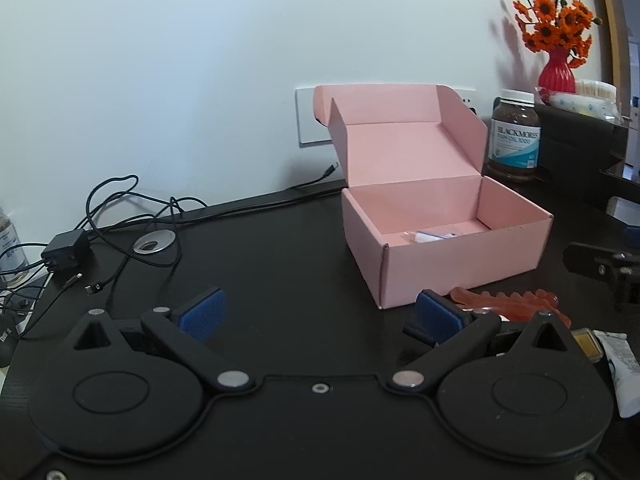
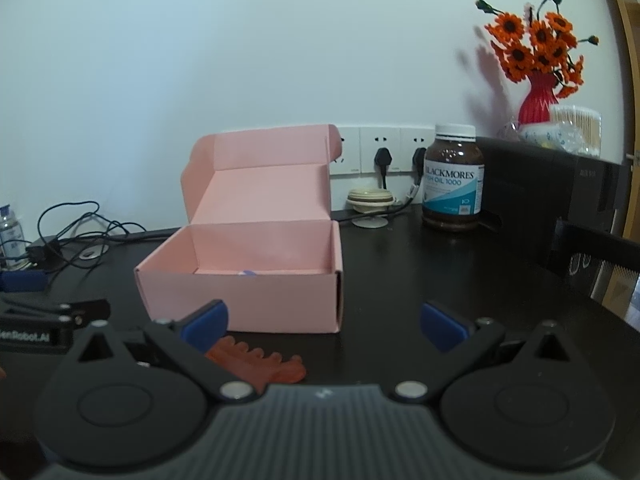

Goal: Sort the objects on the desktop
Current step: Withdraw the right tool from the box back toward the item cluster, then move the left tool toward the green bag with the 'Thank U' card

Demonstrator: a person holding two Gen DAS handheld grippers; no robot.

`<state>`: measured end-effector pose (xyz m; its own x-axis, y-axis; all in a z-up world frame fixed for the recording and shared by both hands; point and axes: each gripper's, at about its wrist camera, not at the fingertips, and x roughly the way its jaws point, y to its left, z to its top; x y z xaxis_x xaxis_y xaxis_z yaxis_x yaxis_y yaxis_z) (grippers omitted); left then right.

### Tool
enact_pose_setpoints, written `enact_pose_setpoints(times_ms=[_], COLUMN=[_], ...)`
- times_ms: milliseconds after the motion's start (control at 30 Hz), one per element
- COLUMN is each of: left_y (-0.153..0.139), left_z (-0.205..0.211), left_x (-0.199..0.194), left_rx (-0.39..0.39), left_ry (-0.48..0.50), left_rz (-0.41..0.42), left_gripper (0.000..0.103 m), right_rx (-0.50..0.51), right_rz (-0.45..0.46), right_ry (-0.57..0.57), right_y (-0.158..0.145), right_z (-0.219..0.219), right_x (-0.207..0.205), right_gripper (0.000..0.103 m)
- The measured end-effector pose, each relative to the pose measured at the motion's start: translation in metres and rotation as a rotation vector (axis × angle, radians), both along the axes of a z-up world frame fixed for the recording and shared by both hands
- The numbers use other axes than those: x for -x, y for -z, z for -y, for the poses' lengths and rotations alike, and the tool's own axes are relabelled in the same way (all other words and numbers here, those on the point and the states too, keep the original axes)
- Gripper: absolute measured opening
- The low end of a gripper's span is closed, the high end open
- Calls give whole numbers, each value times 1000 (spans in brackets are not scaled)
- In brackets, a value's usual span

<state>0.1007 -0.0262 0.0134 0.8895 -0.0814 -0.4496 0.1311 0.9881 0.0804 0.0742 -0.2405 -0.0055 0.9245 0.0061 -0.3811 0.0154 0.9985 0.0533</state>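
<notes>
A pink cardboard box stands open on the black desk, lid folded back; something small and white lies inside. The same box fills the middle of the right wrist view. An orange-pink hair claw lies on the desk just in front of the box, beside my left gripper's right finger; in the right wrist view the claw sits partly under the left finger. My left gripper is open with nothing between its fingers. My right gripper is open too, holding nothing.
A fish oil bottle stands behind the box, next to a black case carrying a red vase of orange flowers. Cables and a charger sprawl at the left. A white tube and a small yellow item lie at the right.
</notes>
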Motion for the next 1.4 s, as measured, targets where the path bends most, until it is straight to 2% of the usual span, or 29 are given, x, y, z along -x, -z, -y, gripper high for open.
enact_pose_setpoints(times_ms=[200, 367, 433, 600, 700, 967, 1133, 1300, 1400], left_y=[2, 0, 1, 5, 5, 4, 9, 13, 13], left_z=[-1, -12, -12, -1, 2, 3, 10, 17, 18], left_x=[-3, -1, 1, 10, 15, 31, 54, 70, 72], left_rx=[-34, 69, 87, 36, 37, 76, 60, 64, 104], left_ry=[-12, 4, 13, 57, 121, 162, 200, 248, 283], left_rz=[-55, -93, -110, -95, -101, -131, -154, -176, -199], left_gripper=[103, 103, 103, 103, 103, 103, 103, 96, 90], right_rx=[-67, -119, -133, -148, -156, -179, -165, -158, -163], right_rz=[4, -8, 3, 4, 8, -4, 8, 10, 5], right_ry=[41, 23, 16, 2, -4, -17, -18, -18, -16], right_y=[0, 2, 2, 1, 1, 2, 1, 1, 1], right_z=[13, 21, 23, 25, 26, 28, 26, 26, 26], right_x=[2, 1, 3, 2, 3, 1, 3, 4, 3], right_gripper=[102, 102, 102, 102, 102, 102, 102, 102, 102])
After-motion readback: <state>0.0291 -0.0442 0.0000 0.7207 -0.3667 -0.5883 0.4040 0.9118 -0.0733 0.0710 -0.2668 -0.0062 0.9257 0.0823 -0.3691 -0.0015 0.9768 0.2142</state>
